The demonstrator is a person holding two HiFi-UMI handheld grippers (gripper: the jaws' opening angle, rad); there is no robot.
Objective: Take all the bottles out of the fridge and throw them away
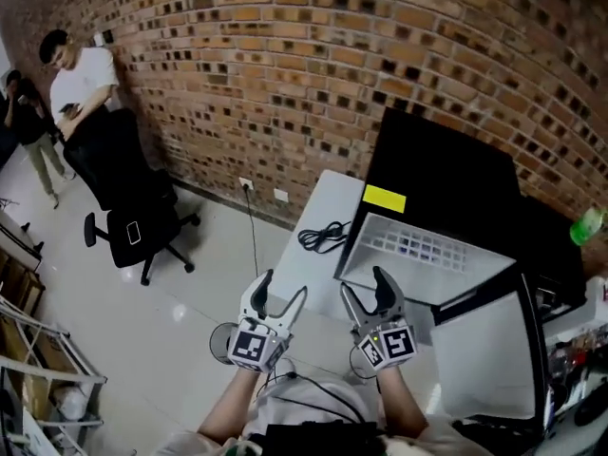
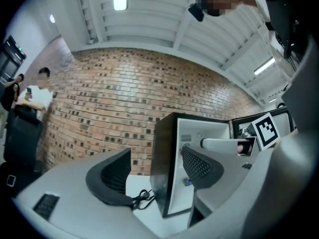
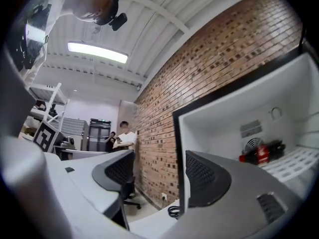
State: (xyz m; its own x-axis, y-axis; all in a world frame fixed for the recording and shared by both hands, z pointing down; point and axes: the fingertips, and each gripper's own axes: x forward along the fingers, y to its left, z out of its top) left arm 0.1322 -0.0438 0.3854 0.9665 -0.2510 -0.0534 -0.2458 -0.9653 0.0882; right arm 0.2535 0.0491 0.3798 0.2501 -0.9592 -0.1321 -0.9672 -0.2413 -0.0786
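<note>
A black mini fridge (image 1: 456, 183) stands on a white table (image 1: 318, 207) against the brick wall, with its door (image 1: 484, 350) swung open to the right. Its white inside holds a wire shelf (image 1: 418, 247). In the right gripper view, dark red bottles (image 3: 261, 152) stand at the back of the fridge (image 3: 234, 123). A green bottle (image 1: 587, 224) shows at the far right, beyond the fridge. My left gripper (image 1: 283, 288) (image 2: 155, 156) and right gripper (image 1: 363, 285) (image 3: 159, 158) are held side by side short of the fridge (image 2: 167, 163), both open and empty.
A black cable (image 1: 323, 237) lies coiled on the table left of the fridge. A black office chair (image 1: 133, 221) stands on the floor at left, with two people (image 1: 81, 84) beyond it. A metal rack (image 1: 38, 350) is at lower left. Several items (image 1: 570, 359) crowd the right edge.
</note>
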